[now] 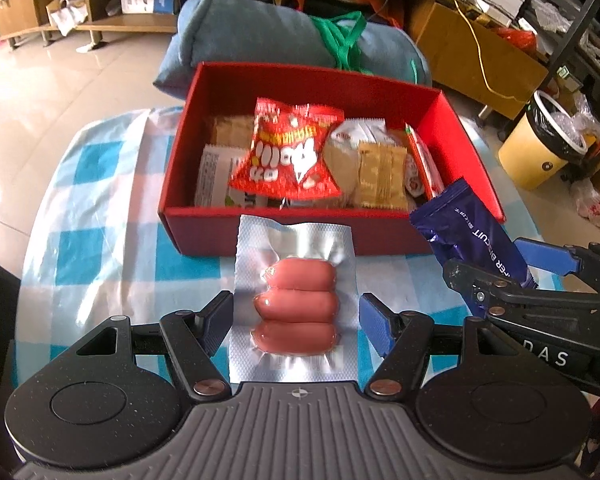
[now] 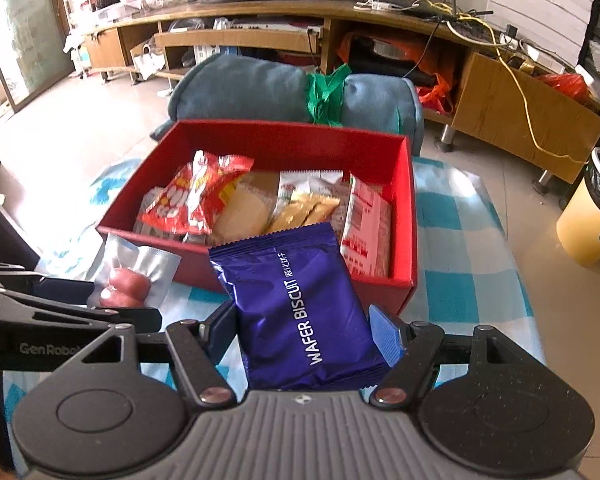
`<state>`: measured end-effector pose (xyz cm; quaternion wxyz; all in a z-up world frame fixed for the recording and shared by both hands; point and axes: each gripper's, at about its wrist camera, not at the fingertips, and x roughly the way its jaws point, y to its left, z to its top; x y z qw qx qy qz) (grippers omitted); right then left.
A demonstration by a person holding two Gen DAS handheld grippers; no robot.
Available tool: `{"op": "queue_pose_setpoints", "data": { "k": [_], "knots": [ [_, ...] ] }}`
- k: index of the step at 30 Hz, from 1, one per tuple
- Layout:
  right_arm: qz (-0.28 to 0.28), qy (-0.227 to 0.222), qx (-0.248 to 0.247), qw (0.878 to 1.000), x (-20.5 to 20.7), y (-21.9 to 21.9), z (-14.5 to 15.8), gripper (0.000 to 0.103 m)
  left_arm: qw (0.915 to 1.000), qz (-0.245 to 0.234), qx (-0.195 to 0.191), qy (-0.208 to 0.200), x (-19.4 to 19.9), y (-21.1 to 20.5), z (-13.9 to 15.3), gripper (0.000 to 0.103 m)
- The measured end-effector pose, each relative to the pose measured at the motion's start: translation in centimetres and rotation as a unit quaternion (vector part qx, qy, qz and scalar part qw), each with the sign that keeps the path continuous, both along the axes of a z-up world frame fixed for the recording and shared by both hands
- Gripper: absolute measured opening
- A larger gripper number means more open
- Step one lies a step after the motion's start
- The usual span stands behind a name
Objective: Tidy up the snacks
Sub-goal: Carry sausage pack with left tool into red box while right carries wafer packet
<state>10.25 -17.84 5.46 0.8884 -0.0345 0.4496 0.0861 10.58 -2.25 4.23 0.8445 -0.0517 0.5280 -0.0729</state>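
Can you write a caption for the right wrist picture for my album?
Right gripper holds a purple wafer biscuit pack in front of the red snack box.

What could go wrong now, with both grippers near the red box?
The right gripper holds the wafer biscuit pack only near its lower end, so it may tilt or slip. The red box looks crowded, so the pack may rest on the red snack bag. The left gripper straddles the slippery-looking sausage pack.

The glossy purple foil snack packet [image 2: 300, 304] reads "WAFER BISCUIT" in white. The black left gripper arm [image 2: 48, 332] bears "GenRobo", cut off; the black right gripper arm [image 1: 548, 328] shows what may be "DAS".
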Motion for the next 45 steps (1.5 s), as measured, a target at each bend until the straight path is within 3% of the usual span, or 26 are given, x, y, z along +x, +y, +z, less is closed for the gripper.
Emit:
{"op": "queue_pose_setpoints", "data": {
  "k": [23, 32, 45],
  "knots": [
    [-0.034, -0.057, 0.023, 0.998, 3.9, -0.5, 3.0, 0.066, 0.9978, 0.015, 0.012, -0.063, 4.1, -0.6, 3.3, 0.073],
    [-0.044, -0.055, 0.028, 0.997, 6.5, -0.7, 2.7, 0.066, 0.9977, 0.02, 0.019, -0.061, 6.9, -1.1, 2.8, 0.073],
    [-0.061, -0.023, 0.039, 0.997, 10.1, -1.8, 0.0, 0.066, 0.999, 0.032, 0.019, -0.026, 10.2, -1.9, 0.1, 0.073]
  ]
}}
